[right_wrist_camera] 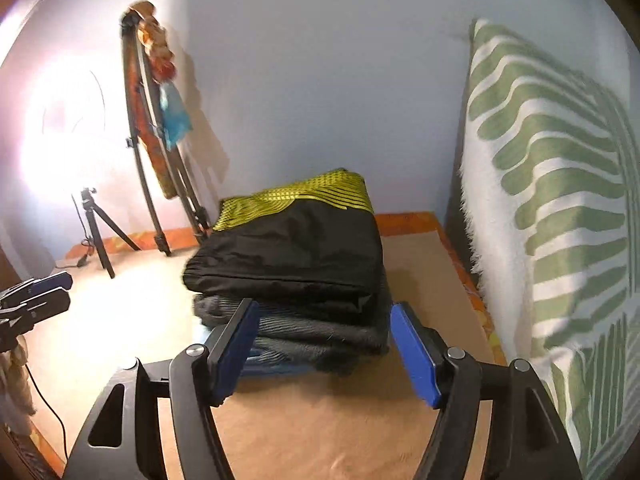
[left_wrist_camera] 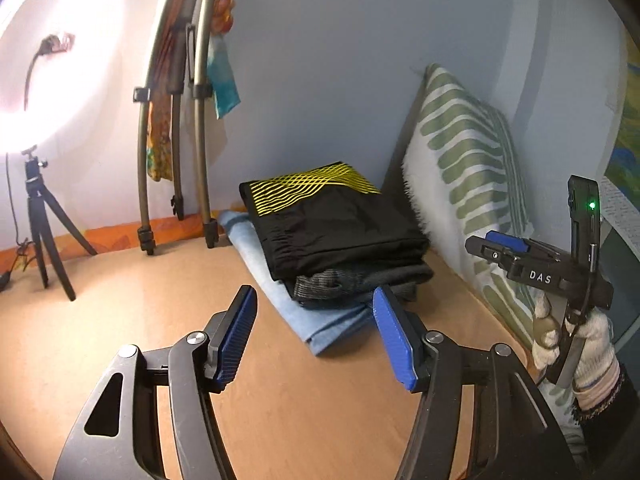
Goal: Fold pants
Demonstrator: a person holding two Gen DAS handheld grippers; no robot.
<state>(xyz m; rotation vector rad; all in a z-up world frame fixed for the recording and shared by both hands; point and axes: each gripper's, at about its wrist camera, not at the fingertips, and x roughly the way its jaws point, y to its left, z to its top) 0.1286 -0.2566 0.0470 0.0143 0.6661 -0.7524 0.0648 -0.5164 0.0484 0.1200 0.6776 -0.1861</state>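
Folded black pants with a yellow wave pattern [left_wrist_camera: 336, 220] lie on top of a stack, over a folded grey garment [left_wrist_camera: 360, 284] and a light blue one [left_wrist_camera: 280, 280]. The stack also shows in the right wrist view [right_wrist_camera: 296, 256]. My left gripper [left_wrist_camera: 316, 336] is open and empty, just in front of the stack. My right gripper [right_wrist_camera: 324, 344] is open and empty, its blue pads on either side of the stack's near edge. The right gripper also shows in the left wrist view [left_wrist_camera: 508, 246], held by a gloved hand.
A green-and-white patterned cushion [right_wrist_camera: 560, 200] leans against the wall on the right. A small tripod with a bright ring light [left_wrist_camera: 44, 240] stands at the far left. A larger folded tripod with hanging cloths [left_wrist_camera: 176, 120] leans on the back wall. The surface is tan [left_wrist_camera: 140, 300].
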